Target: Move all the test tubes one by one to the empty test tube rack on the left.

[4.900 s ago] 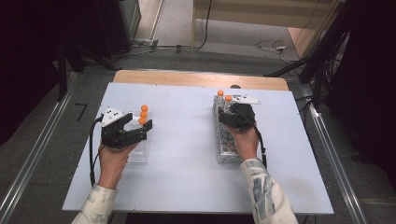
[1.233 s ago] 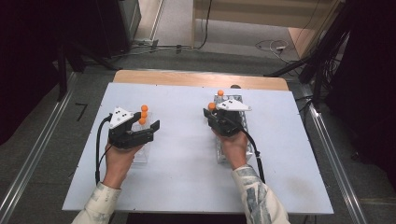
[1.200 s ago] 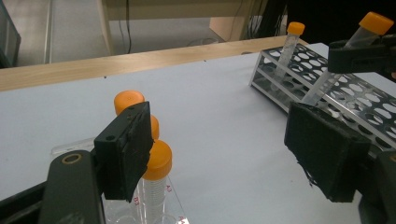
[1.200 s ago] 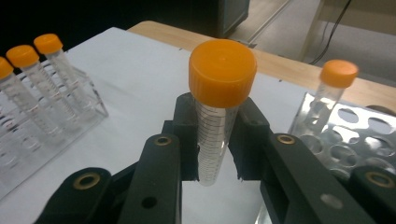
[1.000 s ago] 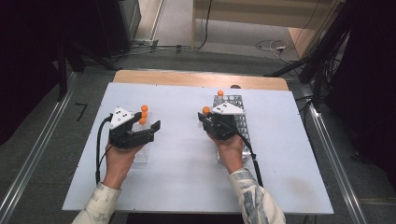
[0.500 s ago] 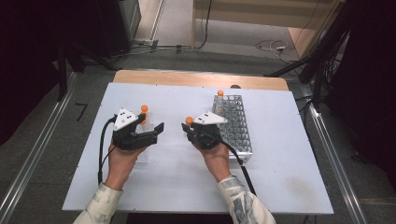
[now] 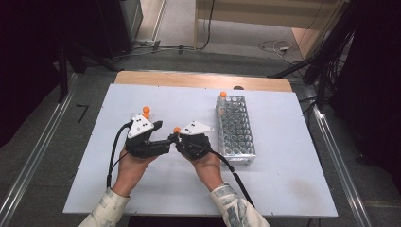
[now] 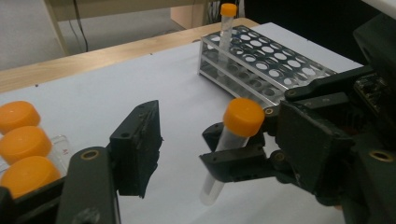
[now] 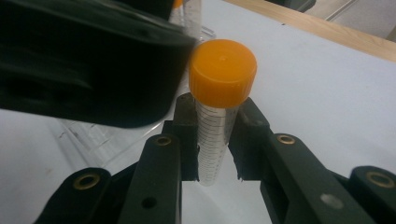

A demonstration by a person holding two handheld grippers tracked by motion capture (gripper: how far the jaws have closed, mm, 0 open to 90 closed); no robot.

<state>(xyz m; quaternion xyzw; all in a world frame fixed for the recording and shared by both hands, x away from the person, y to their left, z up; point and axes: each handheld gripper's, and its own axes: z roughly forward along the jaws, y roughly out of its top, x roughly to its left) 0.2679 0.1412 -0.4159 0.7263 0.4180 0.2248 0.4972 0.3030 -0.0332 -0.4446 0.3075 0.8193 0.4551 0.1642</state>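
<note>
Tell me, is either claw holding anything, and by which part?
The right claw grips an orange-capped tube around its clear body, just below the cap. The left claw holds nothing.

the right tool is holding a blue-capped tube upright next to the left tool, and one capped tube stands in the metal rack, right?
Not quite: the cap is orange, not blue. The right gripper view shows the right tool clamped on the orange-capped tube. The rest holds: left tool, one tube in the rack.

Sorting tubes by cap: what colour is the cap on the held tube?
Orange cap; clearest in the right gripper view.
</note>
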